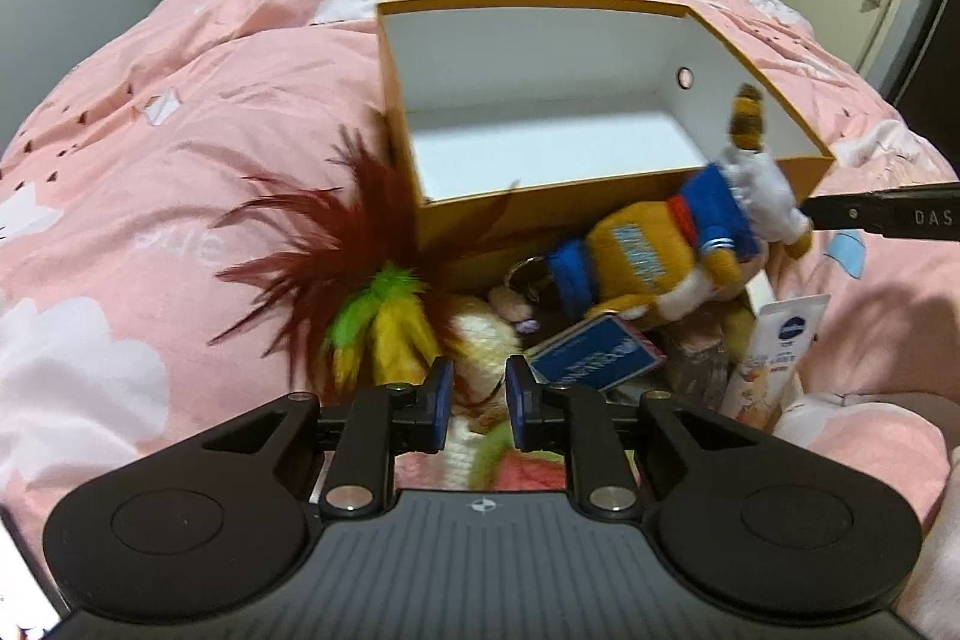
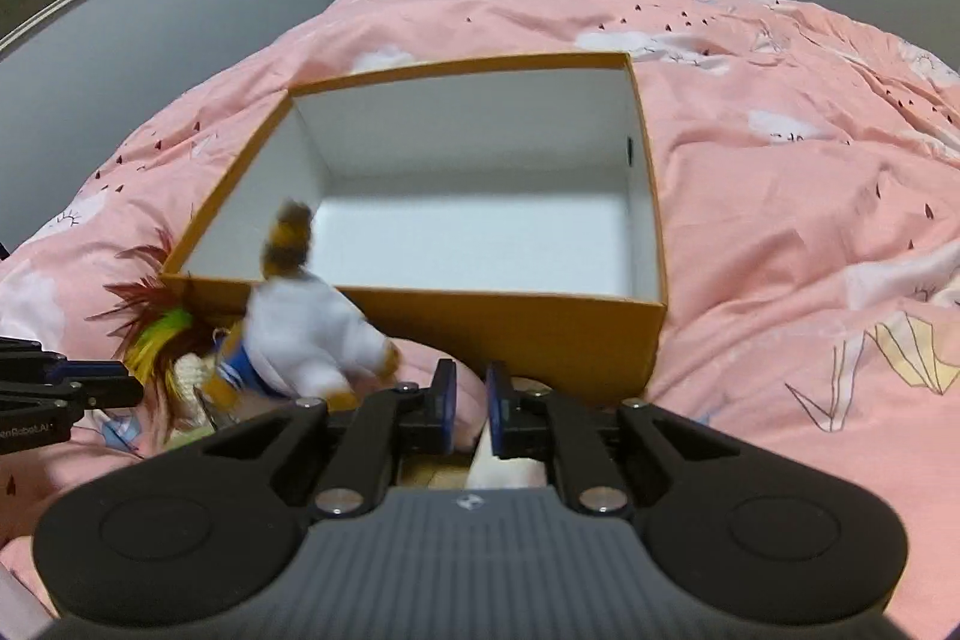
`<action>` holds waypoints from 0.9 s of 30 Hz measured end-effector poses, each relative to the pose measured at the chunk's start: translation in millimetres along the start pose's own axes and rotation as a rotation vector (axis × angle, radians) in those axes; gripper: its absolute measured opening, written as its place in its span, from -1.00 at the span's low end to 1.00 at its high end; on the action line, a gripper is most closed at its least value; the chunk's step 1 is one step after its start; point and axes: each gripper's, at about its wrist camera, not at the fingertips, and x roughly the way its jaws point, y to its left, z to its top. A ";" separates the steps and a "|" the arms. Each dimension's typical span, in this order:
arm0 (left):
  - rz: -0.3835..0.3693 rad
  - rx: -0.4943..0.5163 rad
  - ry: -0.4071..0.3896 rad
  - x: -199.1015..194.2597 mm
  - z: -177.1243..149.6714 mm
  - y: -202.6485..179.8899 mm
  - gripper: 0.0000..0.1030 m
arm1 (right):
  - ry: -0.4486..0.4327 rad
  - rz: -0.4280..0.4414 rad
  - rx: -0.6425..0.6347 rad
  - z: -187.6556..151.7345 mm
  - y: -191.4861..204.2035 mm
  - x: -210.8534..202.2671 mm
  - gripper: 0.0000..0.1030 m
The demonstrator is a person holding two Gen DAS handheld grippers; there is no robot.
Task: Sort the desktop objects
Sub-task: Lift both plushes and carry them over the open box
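Open rectangular cardboard box, orange outside, white inside (image 2: 480,244): on the pink cloud-print bed quilt (image 2: 810,196), directly ahead of both tongs; nothing visible in it.

Left tongs (image 1: 477,403): blue pads parted a little, nothing pressed between them; a cream knitted toy (image 1: 480,340) shows in the gap below, not gripped.

Right tongs (image 2: 471,400): pads narrowly apart; whether they pinch anything cannot be told. In the left wrist view their black tip meets the plush's white part at the right edge.

Plush figure, orange body, blue-and-white outfit, striped tail (image 1: 672,250): blurred, raised over the pile, just ahead and right of the left tongs, ahead and left of the right tongs, in front of the box's near wall.

Feather toy, dark red, green and yellow plumes (image 1: 360,280): ahead-left of the left tongs, against the box's near left corner.

Blue printed card packet (image 1: 594,352): just ahead-right of the left tongs.

White tube with blue round logo (image 1: 774,358): further right.
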 end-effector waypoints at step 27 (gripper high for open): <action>0.046 -0.156 0.063 55.6 7.1 9.7 -0.36 | 0.042 0.249 -0.176 18.6 51.6 37.1 0.28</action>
